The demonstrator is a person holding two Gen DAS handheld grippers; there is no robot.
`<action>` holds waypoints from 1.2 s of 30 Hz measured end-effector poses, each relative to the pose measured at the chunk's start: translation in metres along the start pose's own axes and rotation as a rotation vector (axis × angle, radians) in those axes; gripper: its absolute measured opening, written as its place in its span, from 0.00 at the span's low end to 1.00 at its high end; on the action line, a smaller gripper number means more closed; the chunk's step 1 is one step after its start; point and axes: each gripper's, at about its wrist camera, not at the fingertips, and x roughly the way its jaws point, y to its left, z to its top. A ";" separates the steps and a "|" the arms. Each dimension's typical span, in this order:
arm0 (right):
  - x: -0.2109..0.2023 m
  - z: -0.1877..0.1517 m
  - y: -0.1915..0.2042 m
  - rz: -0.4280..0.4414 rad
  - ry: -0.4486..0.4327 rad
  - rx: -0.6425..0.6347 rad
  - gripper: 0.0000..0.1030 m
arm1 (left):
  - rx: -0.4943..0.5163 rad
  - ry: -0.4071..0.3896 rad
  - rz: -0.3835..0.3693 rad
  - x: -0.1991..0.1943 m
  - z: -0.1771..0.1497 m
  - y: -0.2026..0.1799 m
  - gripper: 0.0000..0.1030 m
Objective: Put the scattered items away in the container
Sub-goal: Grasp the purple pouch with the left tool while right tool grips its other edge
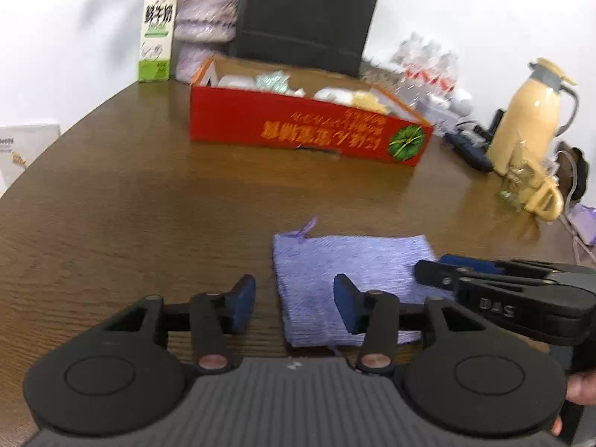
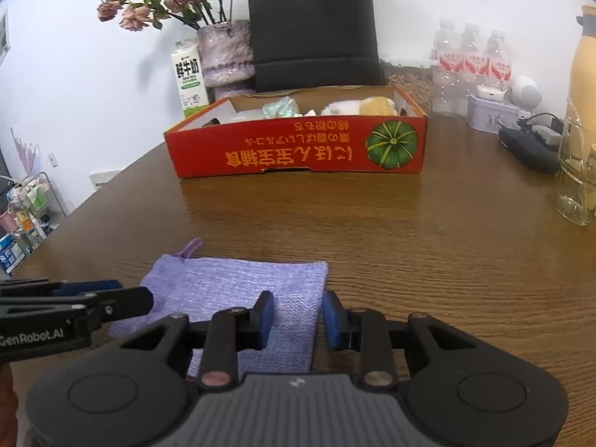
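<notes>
A folded purple cloth (image 1: 354, 260) with a small loop lies flat on the brown table near me. My left gripper (image 1: 294, 307) straddles its left edge, one pad on the cloth, the other over bare wood, with the jaws apart. My right gripper (image 2: 298, 316) straddles the right edge of the cloth (image 2: 231, 283), with a narrower gap and the cloth flat between the pads. Each gripper shows in the other's view: the right gripper (image 1: 430, 266) and the left gripper (image 2: 132, 294). The red cardboard box (image 2: 298, 156) stands further back with several items inside.
Behind the box stand a milk carton (image 2: 190, 78), a purple vase (image 2: 223, 52) of dried roses and a black paper bag (image 2: 313, 26). On the right are water bottles (image 2: 471, 56), a tin (image 2: 488, 115), a dark case (image 2: 525, 149), a glass (image 2: 575, 178) and a yellow jug (image 1: 529, 123).
</notes>
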 end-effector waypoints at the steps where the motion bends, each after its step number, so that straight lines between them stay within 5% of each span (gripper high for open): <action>1: 0.000 -0.001 0.001 -0.004 -0.005 -0.009 0.27 | 0.007 -0.013 0.004 0.000 -0.001 -0.001 0.47; 4: 0.001 -0.005 0.010 -0.036 -0.016 -0.076 0.27 | 0.027 -0.020 0.006 0.003 -0.001 -0.007 0.44; 5: 0.002 -0.006 0.014 -0.048 -0.026 -0.103 0.27 | 0.037 -0.020 0.001 0.004 -0.001 -0.011 0.35; 9: 0.003 -0.004 0.016 -0.031 -0.025 -0.110 0.04 | 0.066 -0.031 0.002 0.000 -0.009 -0.021 0.17; 12: -0.004 -0.007 0.021 -0.026 -0.039 -0.112 0.04 | 0.044 -0.048 -0.005 -0.011 -0.011 -0.022 0.12; 28: -0.107 -0.040 -0.004 0.092 -0.198 0.005 0.04 | 0.131 -0.122 0.023 -0.086 -0.027 -0.078 0.12; 36: -0.143 -0.060 -0.026 0.080 -0.249 0.031 0.04 | 0.209 -0.129 0.013 -0.102 -0.038 -0.113 0.12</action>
